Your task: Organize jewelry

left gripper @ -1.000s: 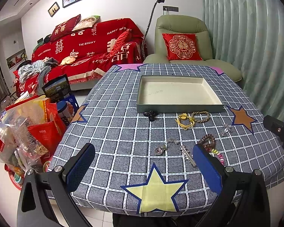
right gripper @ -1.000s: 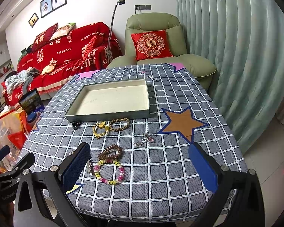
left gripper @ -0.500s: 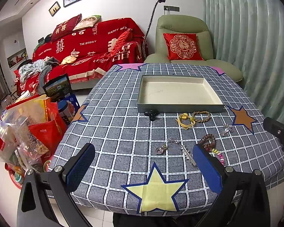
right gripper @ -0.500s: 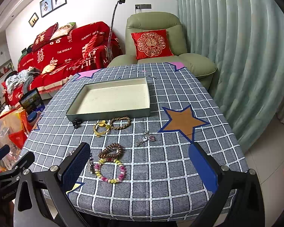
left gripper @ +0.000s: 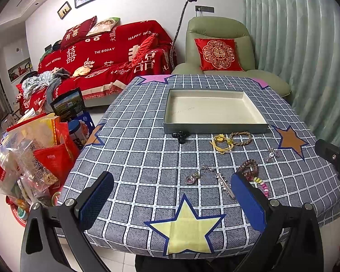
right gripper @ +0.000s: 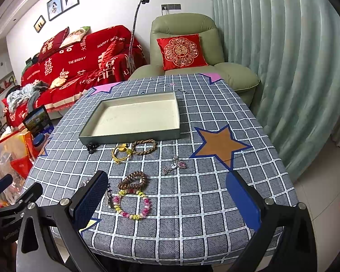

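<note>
An empty grey tray (left gripper: 215, 128) (right gripper: 129, 137) with a cream inside sits mid-table. Jewelry lies in front of it: a black clip (left gripper: 180, 134), a yellow cord bracelet (left gripper: 222, 144) (right gripper: 122, 153), a braided brown bracelet (left gripper: 241, 135) (right gripper: 145, 146), a silver charm (left gripper: 271, 154) (right gripper: 175, 165), a brown bead bracelet (left gripper: 249, 166) (right gripper: 133, 179), a pastel bead bracelet (right gripper: 132, 205), a heart pendant (left gripper: 191, 178) and a silver clip (left gripper: 224, 182). My left gripper (left gripper: 172, 200) is open and empty at the table's near edge. My right gripper (right gripper: 167, 200) is open and empty above the near edge, right of the pastel bracelet.
The table has a grey checked cloth (left gripper: 136, 158) with star patches. Bags of goods (left gripper: 29, 158) stand on the floor to the left. A red sofa (left gripper: 106, 54), a green armchair (left gripper: 222, 52) and a curtain (right gripper: 283, 68) lie beyond the table.
Both grippers have drifted very slightly; the scene sits a touch lower in view. Nothing was taken hold of or moved.
</note>
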